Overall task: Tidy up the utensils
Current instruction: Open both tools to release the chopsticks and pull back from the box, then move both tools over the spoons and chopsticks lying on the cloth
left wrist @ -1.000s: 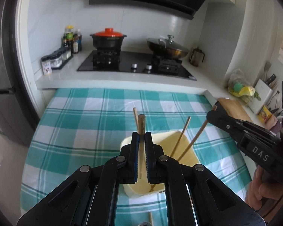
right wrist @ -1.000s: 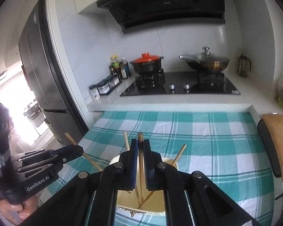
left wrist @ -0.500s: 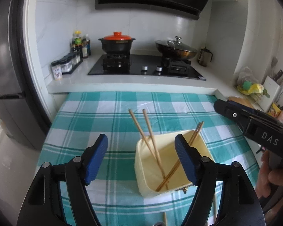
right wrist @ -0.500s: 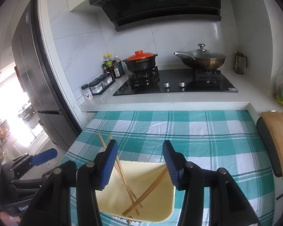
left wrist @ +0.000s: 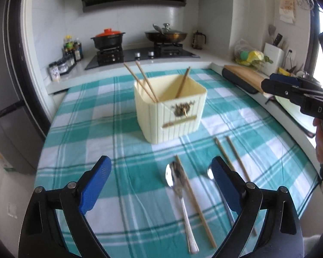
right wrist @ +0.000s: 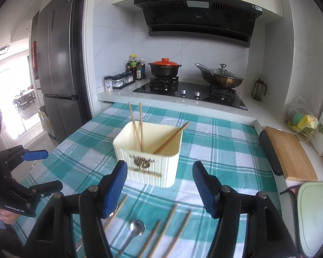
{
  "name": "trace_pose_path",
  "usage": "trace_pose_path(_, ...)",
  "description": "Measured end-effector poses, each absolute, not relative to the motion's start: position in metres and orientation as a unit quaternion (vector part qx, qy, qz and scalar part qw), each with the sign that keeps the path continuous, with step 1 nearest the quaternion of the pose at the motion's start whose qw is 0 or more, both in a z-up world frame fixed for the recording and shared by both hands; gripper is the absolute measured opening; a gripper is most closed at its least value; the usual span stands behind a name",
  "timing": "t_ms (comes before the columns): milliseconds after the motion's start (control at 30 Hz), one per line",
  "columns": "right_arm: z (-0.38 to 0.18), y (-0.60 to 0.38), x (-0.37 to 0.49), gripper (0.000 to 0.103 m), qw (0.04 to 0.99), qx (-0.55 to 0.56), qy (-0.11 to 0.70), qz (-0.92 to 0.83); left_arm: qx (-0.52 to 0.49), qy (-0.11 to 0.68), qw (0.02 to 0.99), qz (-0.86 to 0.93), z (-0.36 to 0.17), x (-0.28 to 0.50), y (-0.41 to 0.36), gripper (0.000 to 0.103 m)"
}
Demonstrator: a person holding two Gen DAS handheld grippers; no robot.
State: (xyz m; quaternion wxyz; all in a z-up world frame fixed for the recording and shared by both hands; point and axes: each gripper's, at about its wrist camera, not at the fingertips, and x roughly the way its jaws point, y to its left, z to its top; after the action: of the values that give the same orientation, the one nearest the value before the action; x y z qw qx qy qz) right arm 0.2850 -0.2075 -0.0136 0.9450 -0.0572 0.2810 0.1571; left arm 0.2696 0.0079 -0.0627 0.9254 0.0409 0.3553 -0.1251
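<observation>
On the checked cloth (left wrist: pixel 79 129), a cream holder (left wrist: pixel 172 116) carries three chopsticks (left wrist: pixel 144 81) (two lean left). Near it lie two spoons (left wrist: pixel 178 191) and loose chopsticks (left wrist: pixel 234 157). Left gripper (left wrist: pixel 161 182) and right gripper (right wrist: pixel 159 182) have just been opening; both are wide, gripping nothing.

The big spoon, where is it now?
In the left wrist view, the big spoon lies on the checked tablecloth, near the camera, in front of the cream utensil box, beside a chopstick.
</observation>
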Motion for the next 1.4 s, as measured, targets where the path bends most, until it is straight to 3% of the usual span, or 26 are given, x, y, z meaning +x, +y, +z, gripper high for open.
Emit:
trace_pose_path(67,-0.027,-0.21,0.268,0.067,0.941,-0.062,0.293,0.159,0.051,0.361,0.924,-0.115,-0.074,0.249,0.0,0.095)
trace_pose_path(133,-0.039,-0.216,0.252,0.071,0.939,-0.058,0.299,0.158,0.05,0.361,0.925,-0.109,-0.081,0.233,-0.005,0.103)
trace_pose_path(233,-0.052,-0.229,0.228,0.079,0.942,-0.029,0.299,0.15,0.049,0.351,0.929,-0.11,-0.087,0.212,-0.011,0.102)
trace_pose_path(500,-0.082,-0.253,0.175,0.079,0.958,0.008,0.277,0.07,-0.04,0.341,0.931,-0.123,-0.085,0.184,-0.003,0.102)
trace_pose_path(1400,-0.126,-0.238,0.153,0.079,0.948,-0.014,0.316,0.038,-0.004,0.342,0.939,-0.047,-0.109,0.163,-0.004,0.102)
